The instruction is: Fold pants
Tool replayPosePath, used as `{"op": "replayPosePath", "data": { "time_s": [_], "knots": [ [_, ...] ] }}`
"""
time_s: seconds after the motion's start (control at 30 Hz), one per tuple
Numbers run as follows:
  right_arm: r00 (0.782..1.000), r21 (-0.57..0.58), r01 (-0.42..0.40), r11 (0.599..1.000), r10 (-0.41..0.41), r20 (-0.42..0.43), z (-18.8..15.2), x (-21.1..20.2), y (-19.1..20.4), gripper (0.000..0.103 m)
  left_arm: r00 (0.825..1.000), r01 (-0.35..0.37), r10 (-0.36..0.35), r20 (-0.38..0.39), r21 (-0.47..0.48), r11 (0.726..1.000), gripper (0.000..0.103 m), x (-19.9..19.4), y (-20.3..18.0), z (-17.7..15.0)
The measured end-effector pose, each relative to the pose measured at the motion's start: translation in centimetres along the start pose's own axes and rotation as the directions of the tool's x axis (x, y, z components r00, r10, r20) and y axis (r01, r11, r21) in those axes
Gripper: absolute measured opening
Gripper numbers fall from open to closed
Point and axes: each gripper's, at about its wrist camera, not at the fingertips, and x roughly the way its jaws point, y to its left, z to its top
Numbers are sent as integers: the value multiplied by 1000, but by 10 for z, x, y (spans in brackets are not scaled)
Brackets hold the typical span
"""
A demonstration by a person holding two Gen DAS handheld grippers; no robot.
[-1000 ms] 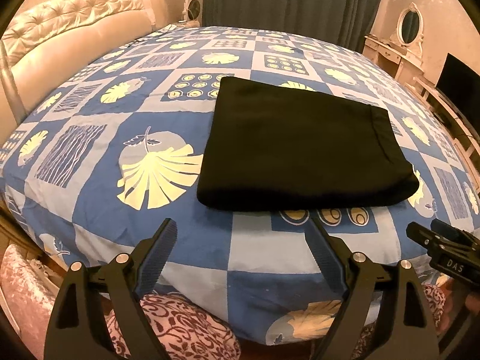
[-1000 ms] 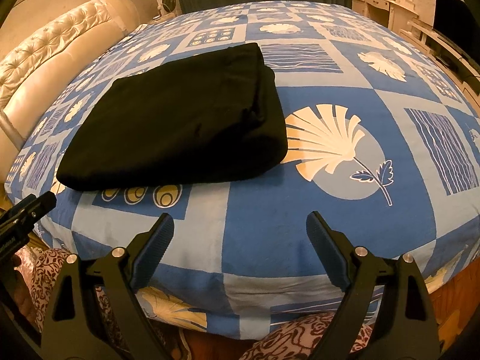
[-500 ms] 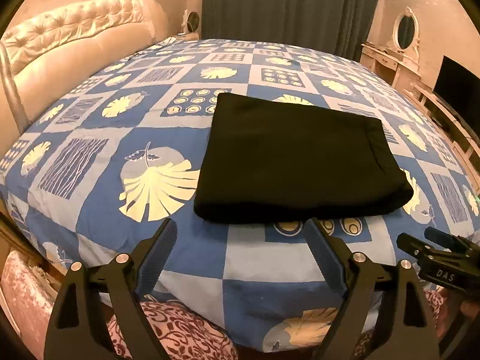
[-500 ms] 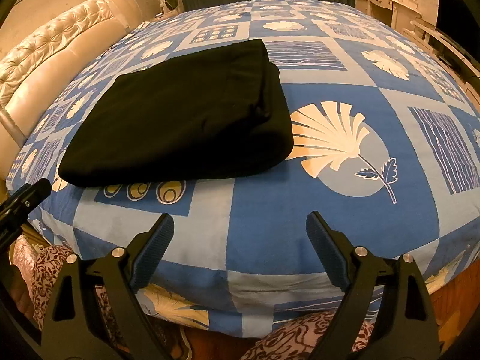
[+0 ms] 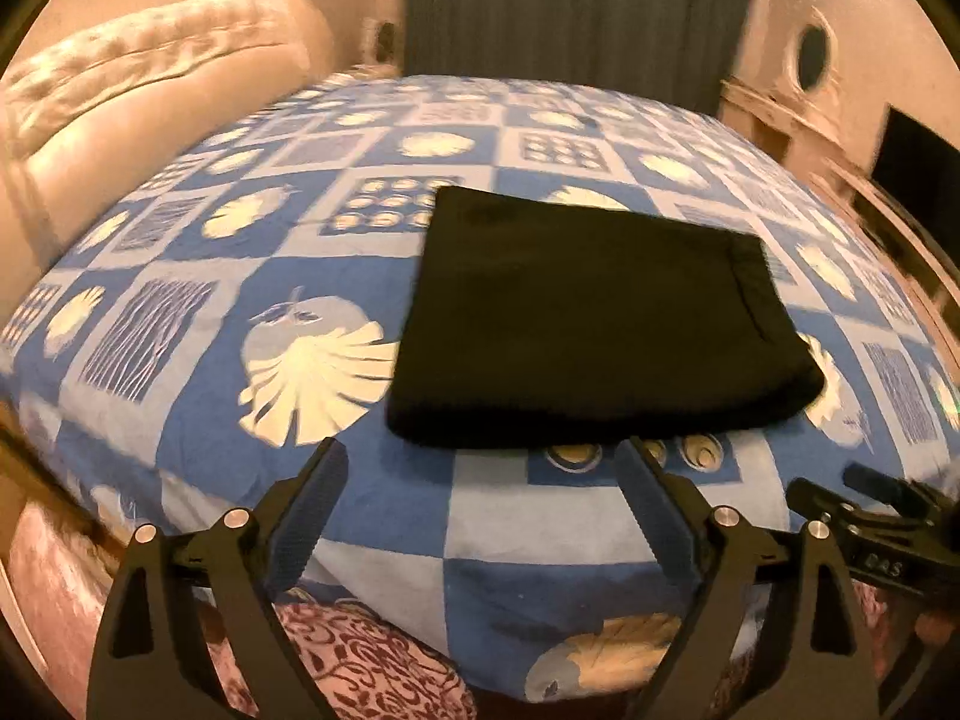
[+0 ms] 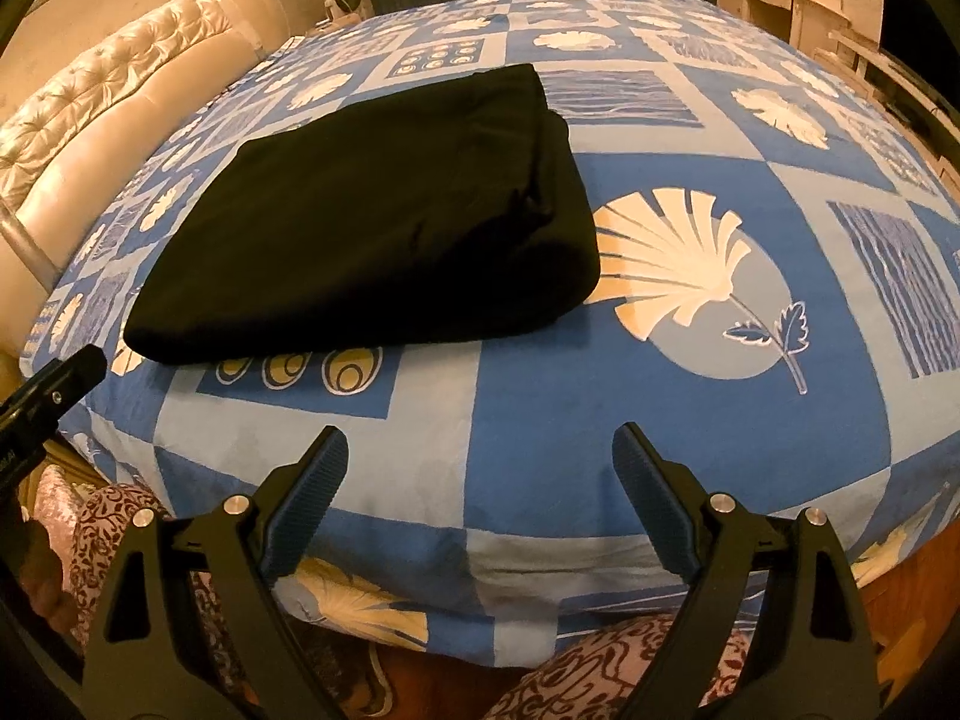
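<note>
Black pants (image 5: 588,312) lie folded into a flat rectangle on the blue patterned bedspread (image 5: 288,276). In the right wrist view the same pants (image 6: 372,228) sit up and to the left. My left gripper (image 5: 480,474) hangs open over the bed's near edge, just short of the pants' near fold, holding nothing. Lower and to the right of the pants, my right gripper (image 6: 480,456) is open as well, with only bedspread (image 6: 690,420) between its fingers. The tip of each gripper shows at the edge of the other's view.
A padded cream headboard (image 5: 132,108) runs along the left. Dark curtains (image 5: 570,6) hang behind the bed. A dressing table with an oval mirror (image 5: 810,54) and a dark screen (image 5: 918,162) stand at the right. Patterned pink fabric (image 5: 372,666) lies below the bed's near edge.
The left wrist view has tilted up a little, so the bed and pants sit lower in the frame and look blurred. The right view has barely shifted. Both grippers stay open.
</note>
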Motion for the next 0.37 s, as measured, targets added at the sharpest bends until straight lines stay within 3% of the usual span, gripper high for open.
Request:
{"op": "replayPosePath", "data": {
  "time_s": [0.1, 0.2, 0.3, 0.37],
  "knots": [
    [999, 27, -32, 999, 33, -19, 2, -2, -3, 90, 997, -13, 13, 80, -4, 1000, 90, -6, 14, 22],
    [997, 54, -70, 996, 71, -19, 18, -6, -9, 90, 985, -76, 79, 151, -27, 997, 90, 6, 46, 50],
    [997, 89, -72, 993, 70, 31, 51, -5, -25, 91, 981, -142, 145, 127, -32, 989, 90, 44, 89, 78],
    [997, 116, -44, 992, 36, 71, 86, 3, -43, 91, 978, -193, 198, 67, -75, 978, 90, 88, 130, 98]
  ]
}}
